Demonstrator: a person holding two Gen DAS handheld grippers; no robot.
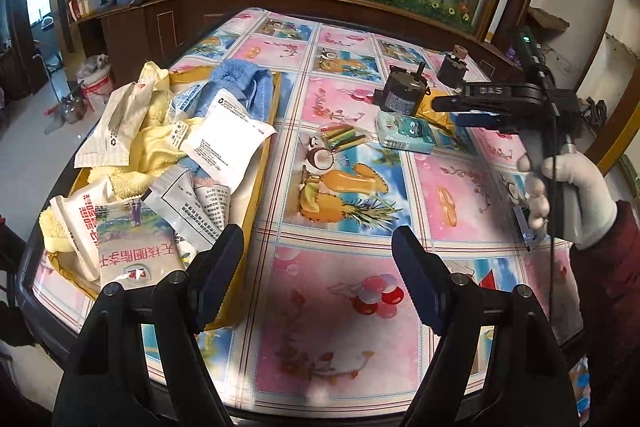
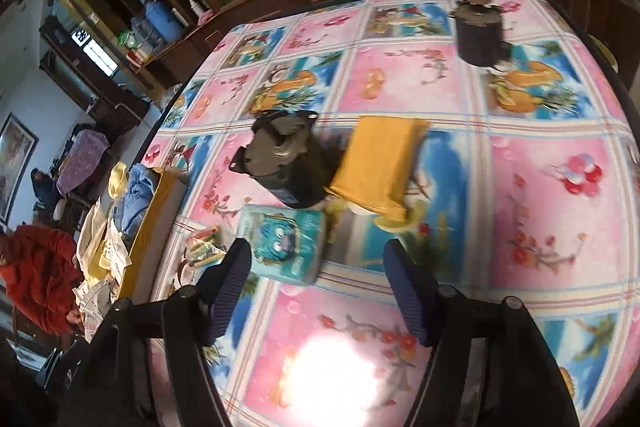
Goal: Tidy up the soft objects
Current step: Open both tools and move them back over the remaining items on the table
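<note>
The left gripper [image 1: 318, 267] hung with its jaws spread wide and nothing between them, above the patterned tablecloth [image 1: 344, 291] at the near edge of the table. Just to its left lay the yellow cardboard tray [image 1: 256, 187], heaped with soft things: a pale yellow towel [image 1: 156, 143], a blue towel [image 1: 244, 83] at the far end, and several white sachets [image 1: 224, 135] lying over them, with a printed snack packet [image 1: 132, 251] nearest the camera.

The right gripper [image 2: 316, 275] was likewise wide apart and held nothing, hovering over the cloth. Directly past its left finger lay the teal tissue pack [image 2: 284, 243], flat on the table, and just left of that a small clear packet of coloured sticks [image 2: 204, 247]. Beyond the tissue pack stood a dark motor [image 2: 284, 163], touching or nearly touching a yellow padded envelope [image 2: 376, 167] on its right. Farther off, well apart near the far edge, stood a second dark motor [image 2: 480, 27] with a tan cap on top.

In the left wrist view, a white-gloved hand [image 1: 568, 195] gripped the right tool's handle.
</note>
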